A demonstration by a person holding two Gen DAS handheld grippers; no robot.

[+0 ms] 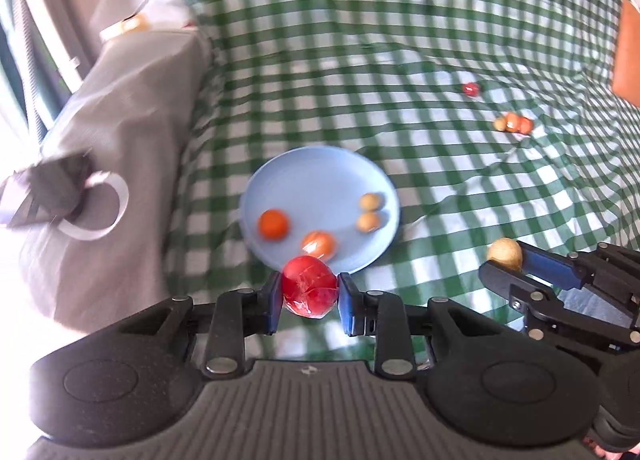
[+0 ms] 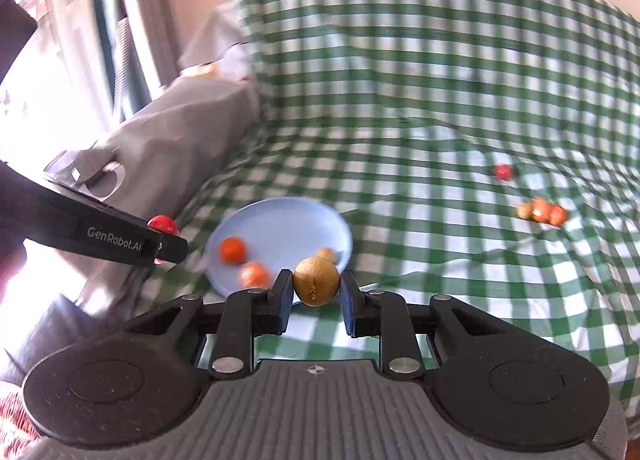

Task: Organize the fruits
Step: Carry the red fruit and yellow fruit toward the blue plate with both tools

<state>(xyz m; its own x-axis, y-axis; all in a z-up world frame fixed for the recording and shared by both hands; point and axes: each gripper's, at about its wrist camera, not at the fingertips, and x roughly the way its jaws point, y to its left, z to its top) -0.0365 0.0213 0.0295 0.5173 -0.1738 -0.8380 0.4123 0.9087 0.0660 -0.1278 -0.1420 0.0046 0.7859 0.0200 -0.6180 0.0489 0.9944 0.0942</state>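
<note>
A green-checked tablecloth (image 1: pixel 440 39) carries a blue plate (image 1: pixel 320 171). The left gripper (image 1: pixel 309 294), clamped on a red fruit (image 1: pixel 309 292), sits at the plate's near rim; the right gripper (image 2: pixel 316 288), clamped on a tan fruit (image 2: pixel 316 280), likewise. The plate lies directly ahead of both.

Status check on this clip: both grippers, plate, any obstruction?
Left gripper shut on red fruit. Right gripper shut on tan fruit. Blue plate holds four fruits. Path to plate looks open.
</note>
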